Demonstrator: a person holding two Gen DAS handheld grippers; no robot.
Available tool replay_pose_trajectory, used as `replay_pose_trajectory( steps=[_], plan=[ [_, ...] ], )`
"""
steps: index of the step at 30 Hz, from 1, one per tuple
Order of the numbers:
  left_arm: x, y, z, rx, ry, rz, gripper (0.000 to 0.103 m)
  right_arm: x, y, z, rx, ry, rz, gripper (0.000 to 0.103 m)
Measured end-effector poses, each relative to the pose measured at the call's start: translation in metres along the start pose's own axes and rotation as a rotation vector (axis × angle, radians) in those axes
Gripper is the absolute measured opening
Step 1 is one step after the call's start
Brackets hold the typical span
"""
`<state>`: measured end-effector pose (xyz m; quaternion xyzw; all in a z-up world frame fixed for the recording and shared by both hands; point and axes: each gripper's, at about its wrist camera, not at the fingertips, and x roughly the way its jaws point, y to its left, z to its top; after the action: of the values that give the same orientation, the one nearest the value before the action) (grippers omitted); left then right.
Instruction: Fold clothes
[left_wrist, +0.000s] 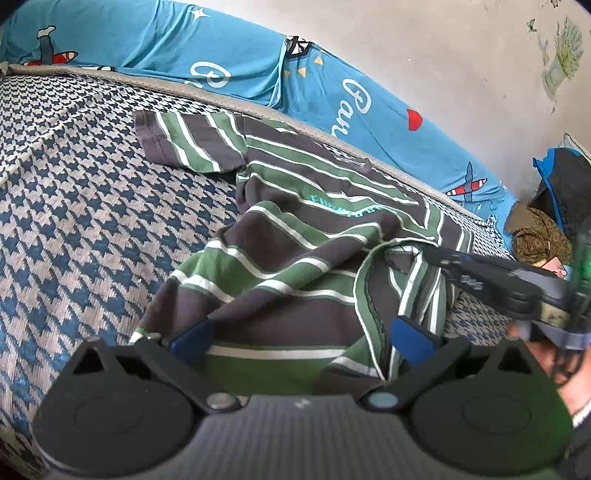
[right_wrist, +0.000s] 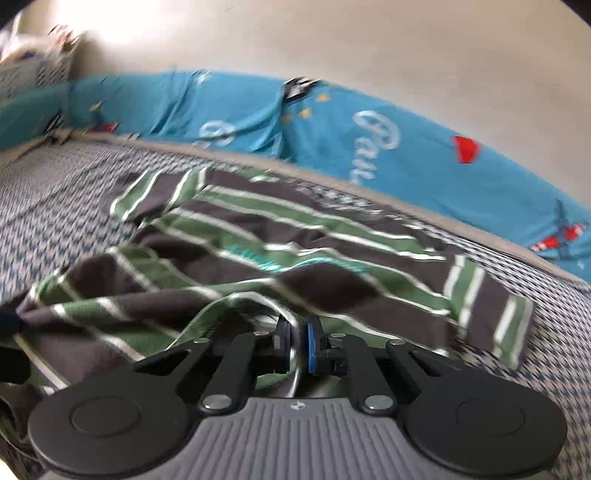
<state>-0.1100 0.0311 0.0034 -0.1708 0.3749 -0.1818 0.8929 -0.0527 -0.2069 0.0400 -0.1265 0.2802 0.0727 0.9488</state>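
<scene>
Shirt (left_wrist: 295, 236), striped in green, grey and white, lies across the houndstooth bed cover (left_wrist: 74, 206), its far half flat with one sleeve (left_wrist: 184, 142) spread toward the blue printed sheet (left_wrist: 236, 48) along the wall, its near half lifted and rumpled. The right gripper (right_wrist: 297, 349) has its jaws pressed together on the green-edged hem of the near part. The left gripper (left_wrist: 299, 338) has its jaws apart, fabric draped between and over its blue fingertips (left_wrist: 192, 338); it grips nothing that can be seen. The near edge looks to be mid-carry, either being drawn over the flat half for a fold or being pulled out to spread. Whichever it is, the next move calls for the left jaws to close on the cloth so both corners travel level.
</scene>
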Motion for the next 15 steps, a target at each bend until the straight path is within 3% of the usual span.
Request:
replay_pose_trajectory(
  steps=[6,15],
  plan=[
    [-0.003,0.002,-0.001,0.005,-0.006,0.016,0.103,-0.049,-0.023,-0.014,0.166,-0.066,-0.123,0.007],
    [-0.007,0.010,-0.002,-0.003,-0.017,0.095,0.103,-0.109,-0.039,-0.042,0.327,-0.049,-0.270,0.007]
  ],
)
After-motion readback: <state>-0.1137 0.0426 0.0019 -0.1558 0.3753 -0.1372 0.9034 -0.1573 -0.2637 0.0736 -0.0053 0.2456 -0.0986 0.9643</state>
